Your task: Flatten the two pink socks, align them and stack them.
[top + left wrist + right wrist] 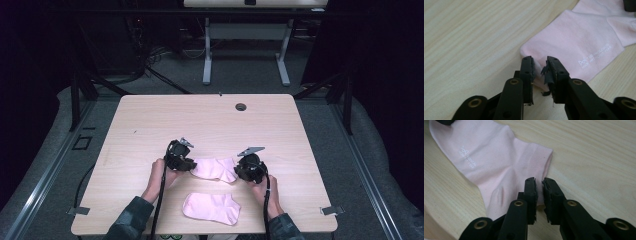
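A pink sock (216, 168) lies flat on the wooden table (150, 125), stretched between my two grippers. My left gripper (192, 167) is at its left end; in the left gripper view the jaws (539, 61) stand narrow, with the rounded edge of the sock (574, 42) pinched between them. My right gripper (239, 172) is at the sock's right end; in the right gripper view the jaws (539, 182) are closed on the corner of the ribbed cuff of the sock (491, 162). A second pink sock (211, 207) lies nearer the front edge, untouched.
A small round cable hole (241, 106) sits near the table's far edge. Cables trail from both grippers over the front edge. Beyond the table stand a white-legged desk (245, 50) and dark floor.
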Demonstrator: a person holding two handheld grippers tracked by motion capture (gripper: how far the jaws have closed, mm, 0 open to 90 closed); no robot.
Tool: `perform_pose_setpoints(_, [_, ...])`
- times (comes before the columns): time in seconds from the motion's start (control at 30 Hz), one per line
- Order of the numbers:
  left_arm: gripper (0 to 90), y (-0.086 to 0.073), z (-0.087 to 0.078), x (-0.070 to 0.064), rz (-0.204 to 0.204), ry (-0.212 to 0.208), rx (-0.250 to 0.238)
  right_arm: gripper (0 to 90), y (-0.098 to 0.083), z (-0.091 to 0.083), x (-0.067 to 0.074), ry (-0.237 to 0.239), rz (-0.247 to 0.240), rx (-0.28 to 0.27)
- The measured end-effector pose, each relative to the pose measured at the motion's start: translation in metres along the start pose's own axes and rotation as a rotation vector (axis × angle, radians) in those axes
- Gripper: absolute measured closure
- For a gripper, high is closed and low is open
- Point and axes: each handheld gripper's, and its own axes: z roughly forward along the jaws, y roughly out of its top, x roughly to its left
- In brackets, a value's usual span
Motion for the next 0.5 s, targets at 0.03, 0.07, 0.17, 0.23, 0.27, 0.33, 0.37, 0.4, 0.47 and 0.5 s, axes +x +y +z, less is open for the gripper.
perform_pose_setpoints(0.03, [77.4,-0.0003,0.0006,0.0000,0.003,-0.002,0.003,81.7,0.0000,0.0000,0.0000,0.002,0.001,0.000])
perform_pose_setpoints(0.07, [78.5,-0.0009,0.0014,-0.0002,0.001,0.000,0.008,82.3,-0.0001,0.0003,-0.0001,0.004,0.003,-0.001])
perform_pose_setpoints(0.17, [83.9,-0.0026,0.0016,0.0001,-0.004,-0.001,0.012,83.1,-0.0005,0.0010,-0.0013,0.017,0.010,-0.004])
perform_pose_setpoints(0.23, [85.2,-0.0037,0.0018,-0.0004,-0.005,-0.001,0.011,83.4,-0.0011,0.0013,-0.0022,0.028,0.023,-0.013])
perform_pose_setpoints(0.27, [86.2,-0.0040,0.0018,-0.0007,-0.009,-0.004,0.010,83.5,-0.0013,0.0008,-0.0031,0.028,0.022,-0.007])
perform_pose_setpoints(0.33, [87.2,-0.0044,0.0012,-0.0015,-0.010,-0.001,0.013,83.7,-0.0022,0.0004,-0.0035,0.029,0.020,-0.010])
perform_pose_setpoints(0.37, [87.4,-0.0049,0.0010,-0.0022,-0.010,-0.001,0.016,83.8,-0.0026,0.0001,-0.0036,0.028,0.018,-0.010])
perform_pose_setpoints(0.4, [87.6,-0.0056,0.0009,-0.0031,-0.008,0.003,0.012,83.8,-0.0030,-0.0002,-0.0032,0.025,0.018,-0.012])
perform_pose_setpoints(0.47, [87.7,-0.0075,-0.0002,-0.0044,-0.006,0.002,0.013,83.9,-0.0042,-0.0013,-0.0030,0.027,0.021,-0.012])
perform_pose_setpoints(0.5, [87.7,-0.0088,-0.0008,-0.0053,-0.009,-0.002,0.012,83.9,-0.0053,-0.0017,-0.0029,0.027,0.026,-0.019])
